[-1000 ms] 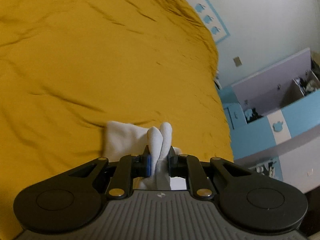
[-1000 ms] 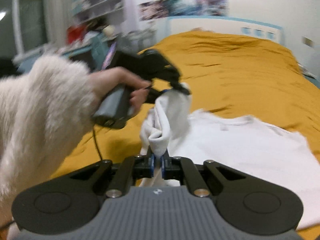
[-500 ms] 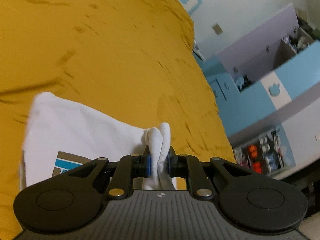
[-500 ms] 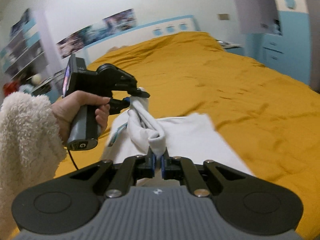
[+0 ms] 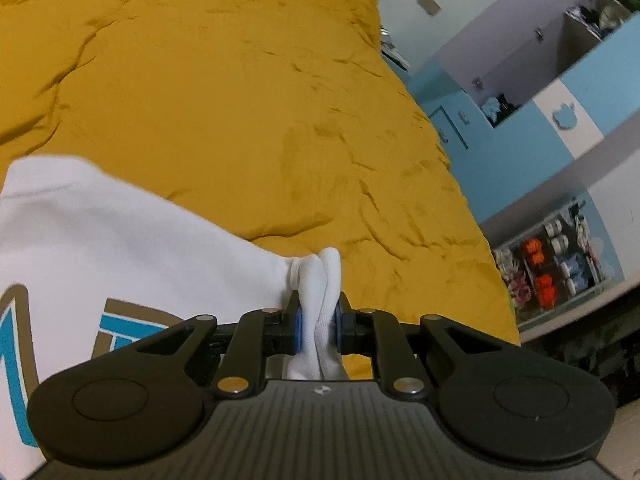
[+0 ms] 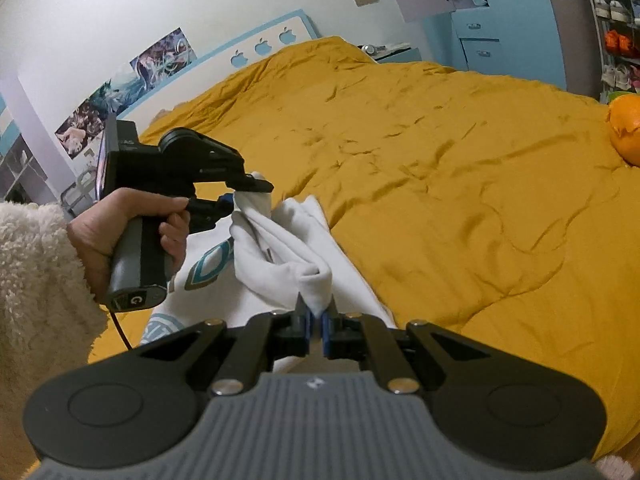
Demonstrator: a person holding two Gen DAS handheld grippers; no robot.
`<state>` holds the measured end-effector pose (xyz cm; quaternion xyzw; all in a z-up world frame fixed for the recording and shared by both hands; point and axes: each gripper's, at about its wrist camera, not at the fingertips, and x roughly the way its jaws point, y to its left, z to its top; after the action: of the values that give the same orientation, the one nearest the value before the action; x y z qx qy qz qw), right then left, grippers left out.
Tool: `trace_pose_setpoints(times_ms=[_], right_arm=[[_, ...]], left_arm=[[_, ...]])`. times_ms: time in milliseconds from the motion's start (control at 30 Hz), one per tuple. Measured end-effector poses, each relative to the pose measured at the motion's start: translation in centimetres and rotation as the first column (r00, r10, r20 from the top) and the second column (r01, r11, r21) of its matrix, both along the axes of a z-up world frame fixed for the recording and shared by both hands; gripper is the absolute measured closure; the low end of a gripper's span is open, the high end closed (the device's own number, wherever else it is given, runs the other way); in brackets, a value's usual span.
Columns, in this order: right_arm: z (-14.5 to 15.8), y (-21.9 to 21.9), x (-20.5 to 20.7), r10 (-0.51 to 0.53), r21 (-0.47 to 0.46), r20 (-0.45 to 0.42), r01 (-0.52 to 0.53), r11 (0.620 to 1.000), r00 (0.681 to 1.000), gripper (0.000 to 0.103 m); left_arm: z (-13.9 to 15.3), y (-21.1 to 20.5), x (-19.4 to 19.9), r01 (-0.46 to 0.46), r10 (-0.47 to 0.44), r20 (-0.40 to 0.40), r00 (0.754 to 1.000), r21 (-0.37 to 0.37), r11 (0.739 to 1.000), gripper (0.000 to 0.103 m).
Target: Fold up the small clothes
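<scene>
A small white shirt (image 5: 120, 248) with a blue and brown print lies on the mustard-yellow bed cover (image 5: 224, 92). My left gripper (image 5: 318, 322) is shut on a bunched edge of the shirt. It also shows in the right wrist view (image 6: 236, 196), held in a hand. My right gripper (image 6: 318, 326) is shut on another edge of the shirt (image 6: 288, 248). The cloth hangs lifted between the two grippers, with the rest spread on the bed below.
The bed cover (image 6: 460, 184) stretches far ahead and right. An orange round object (image 6: 626, 132) sits at the bed's right edge. Blue cabinets (image 5: 520, 120) and a shelf of shoes (image 5: 560, 256) stand beside the bed. A headboard with posters (image 6: 168, 60) is behind.
Both grippers have swung round with the shirt held. The shirt has spread out on the bed and its printed side now shows.
</scene>
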<state>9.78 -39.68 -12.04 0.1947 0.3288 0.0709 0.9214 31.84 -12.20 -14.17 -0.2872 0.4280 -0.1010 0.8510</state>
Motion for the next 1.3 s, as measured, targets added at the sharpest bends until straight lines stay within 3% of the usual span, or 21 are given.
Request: trace_pose_setpoints(times_ms=[200, 333, 400, 467, 500, 567, 633, 733, 900, 1033, 1133, 1200, 1267, 1300], right_arm=[[-1.3, -0.9, 0.1, -0.016, 0.022, -0.045, 0.017, 1.0, 0.999, 0.103], [-2.7, -2.0, 0.5, -0.037, 0.016, -0.071, 0.038, 0.999, 0.997, 0.092], [-2.6, -3.1, 0.2, -0.058, 0.064, -0.081, 0.063, 0.996, 0.995, 0.091], [-2.0, -3.6, -0.2, -0.105, 0.037, -0.072, 0.108, 0.994, 0.992, 0.078], [-1.6, -3.7, -0.5, -0.122, 0.01, -0.059, 0.123, 0.992, 0.991, 0.066], [-0.6, -4.1, -0.7, -0.15, -0.029, -0.022, 0.15, 0.988, 0.988, 0.067], [0.4, -4.7, -0.2, -0.132, -0.008, 0.013, 0.132, 0.991, 0.991, 0.067], [1.9, -4.8, 2.5, -0.044, -0.005, 0.074, 0.044, 0.999, 0.996, 0.067], [2.6, -3.8, 10.7, 0.121, 0.056, 0.116, -0.129, 0.99, 0.986, 0.065], [0.6, -1.7, 18.3, 0.225, 0.081, 0.019, -0.226, 0.971, 0.974, 0.061], [-1.2, -0.1, 22.2, 0.251, 0.093, -0.034, -0.247, 0.964, 0.967, 0.06], [-2.6, 0.7, 24.2, 0.255, 0.084, -0.084, -0.248, 0.965, 0.963, 0.06], [-3.9, 1.1, 25.6, 0.283, 0.128, -0.127, -0.267, 0.955, 0.951, 0.066], [-4.5, 1.4, 26.2, 0.304, 0.15, -0.149, -0.282, 0.948, 0.941, 0.092]], left_arm=[[-1.1, -1.8, 0.8, 0.036, -0.033, -0.037, 0.999, 0.078, 0.996, 0.086], [-1.2, -2.0, 1.7, 0.034, -0.033, -0.015, 0.999, 0.052, 0.998, 0.077], [0.1, -1.7, 2.0, 0.035, -0.036, 0.026, 0.999, 0.031, 0.999, 0.077], [2.2, -1.1, 1.5, 0.052, -0.054, 0.084, 0.995, 0.027, 0.998, 0.077], [3.1, -0.9, 1.0, 0.062, -0.065, 0.106, 0.992, 0.031, 0.998, 0.076], [5.0, 0.4, -1.3, 0.086, -0.088, 0.157, 0.984, 0.022, 0.996, 0.071], [6.0, 1.7, -4.2, 0.105, -0.105, 0.182, 0.978, 0.007, 0.994, 0.067], [6.6, 3.8, -9.8, 0.104, -0.104, 0.19, 0.976, 0.011, 0.995, 0.065], [5.6, 6.0, -19.2, 0.04, -0.058, 0.172, 0.983, 0.105, 0.994, 0.058], [4.1, 7.3, -23.3, -0.039, 0.037, 0.131, 0.991, 0.018, 0.999, 0.058], [3.0, 7.6, -24.2, -0.06, 0.062, 0.109, 0.992, -0.024, 0.998, 0.058], [2.4, 7.2, -24.2, -0.045, 0.046, 0.097, 0.994, -0.014, 0.999, 0.056], [2.0, 6.5, -24.0, -0.02, 0.017, 0.087, 0.996, 0.031, 0.999, 0.056], [1.9, 6.3, -23.7, -0.015, 0.011, 0.083, 0.997, 0.042, 0.999, 0.054]])
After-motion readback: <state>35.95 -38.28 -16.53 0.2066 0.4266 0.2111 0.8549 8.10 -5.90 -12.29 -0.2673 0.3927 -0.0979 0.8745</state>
